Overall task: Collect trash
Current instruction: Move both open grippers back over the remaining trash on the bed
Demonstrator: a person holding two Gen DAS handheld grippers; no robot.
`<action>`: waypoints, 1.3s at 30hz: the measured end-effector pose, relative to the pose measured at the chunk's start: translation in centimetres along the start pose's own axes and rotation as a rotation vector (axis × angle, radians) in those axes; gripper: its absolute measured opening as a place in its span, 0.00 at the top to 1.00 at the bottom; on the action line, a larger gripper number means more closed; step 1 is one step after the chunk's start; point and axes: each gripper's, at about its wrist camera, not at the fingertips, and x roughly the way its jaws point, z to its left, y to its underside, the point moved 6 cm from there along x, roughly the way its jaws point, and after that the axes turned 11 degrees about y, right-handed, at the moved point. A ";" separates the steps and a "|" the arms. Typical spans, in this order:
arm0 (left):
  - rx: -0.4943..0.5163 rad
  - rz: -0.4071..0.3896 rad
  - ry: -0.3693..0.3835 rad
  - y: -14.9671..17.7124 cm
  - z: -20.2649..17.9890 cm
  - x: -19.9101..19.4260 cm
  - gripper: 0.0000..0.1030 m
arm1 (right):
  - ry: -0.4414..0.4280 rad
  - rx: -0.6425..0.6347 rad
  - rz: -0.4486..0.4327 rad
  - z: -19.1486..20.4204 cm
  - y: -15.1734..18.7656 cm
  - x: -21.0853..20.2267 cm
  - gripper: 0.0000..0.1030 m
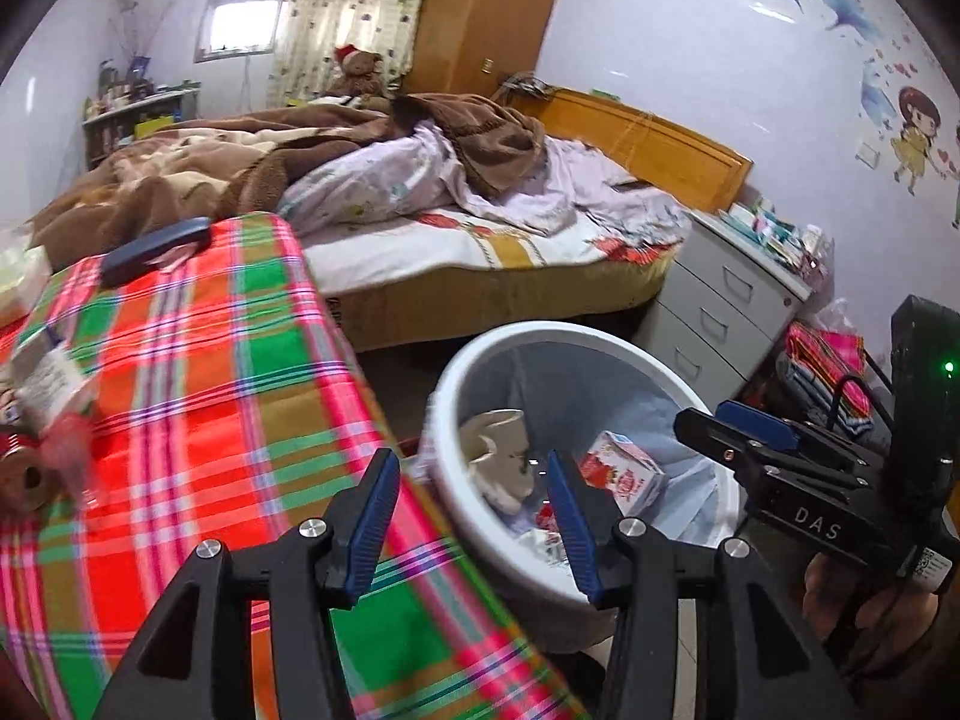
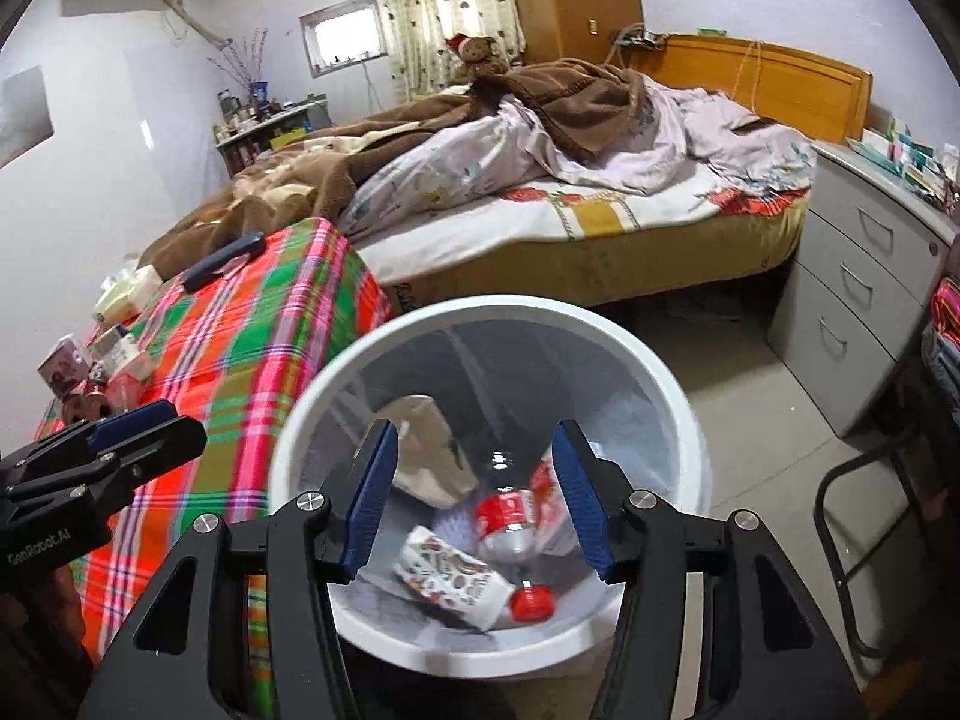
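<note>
The left hand-held gripper (image 1: pixel 474 516) stands partly open with nothing between its blue pads; it hangs over the near edge of the desk (image 1: pixel 198 372), which carries a red, green and pink plaid cloth, with its right finger above the rim of the white bin (image 1: pixel 447 384). The right hand-held gripper (image 2: pixel 474 504) is likewise parted and empty, positioned directly over the bin (image 2: pixel 600 315).

The bin stands on the floor just right of the desk and has a pale liner. Inside lie a crumpled beige item (image 2: pixel 429 450), a clear bottle with a red label (image 2: pixel 507 519), a printed white container with a red cap (image 2: pixel 456 585), and a red-and-white carton (image 1: pixel 624 468).

More trash remains at the left end of the desk: small boxes (image 2: pixel 63 363) and cans (image 1: pixel 24 468). A dark flat object (image 1: pixel 156 249) lies at the far end of the desk, near the bed (image 1: pixel 480 246).
</note>
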 end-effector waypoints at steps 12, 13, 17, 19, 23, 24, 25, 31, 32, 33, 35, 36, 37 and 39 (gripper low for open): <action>-0.068 -0.111 -0.154 0.9 6.6 -7.8 0.48 | -0.128 -0.041 -0.069 6.5 -1.1 -1.3 0.39; -0.079 -0.120 -0.162 1.0 7.3 -8.4 0.47 | -0.135 -0.050 -0.072 7.2 -1.2 -1.3 0.39; -0.124 -0.152 -0.210 1.3 10.6 -11.2 0.46 | -0.167 -0.081 -0.081 9.7 -1.4 -1.4 0.39; -0.147 -0.173 -0.231 1.6 12.3 -12.6 0.42 | -0.187 -0.094 -0.082 10.9 -1.5 -1.3 0.39; -0.192 -0.198 -0.272 2.1 15.0 -14.8 0.41 | -0.221 -0.129 -0.076 13.4 -1.5 -1.0 0.39; -0.201 -0.201 -0.283 2.3 15.6 -15.2 0.41 | -0.225 -0.134 -0.077 13.7 -1.4 -1.2 0.38; -0.207 -0.204 -0.291 2.5 16.2 -15.6 0.41 | -0.233 -0.142 -0.076 14.3 -1.4 -1.1 0.38; -0.234 -0.224 -0.334 2.7 18.9 -17.7 0.41 | -0.274 -0.185 -0.074 17.3 -1.9 -1.0 0.38; -0.238 -0.229 -0.341 2.8 19.3 -18.1 0.40 | -0.280 -0.194 -0.075 17.8 -2.0 -1.0 0.38; -0.245 -0.234 -0.347 2.8 19.8 -18.5 0.39 | -0.288 -0.205 -0.077 18.5 -2.2 -1.0 0.38; -0.251 -0.240 -0.361 2.6 20.9 -19.2 0.35 | -0.304 -0.228 -0.072 19.7 -2.4 -0.9 0.38; -0.250 -0.241 -0.378 2.4 21.5 -19.6 0.34 | -0.312 -0.235 -0.069 20.1 -2.4 -0.8 0.38; -0.243 -0.240 -0.389 2.2 22.0 -19.9 0.34 | -0.325 -0.246 -0.060 20.9 -2.5 -0.6 0.38; -0.231 -0.235 -0.388 1.5 22.9 -20.1 0.34 | -0.344 -0.255 -0.051 21.9 -2.4 -0.3 0.37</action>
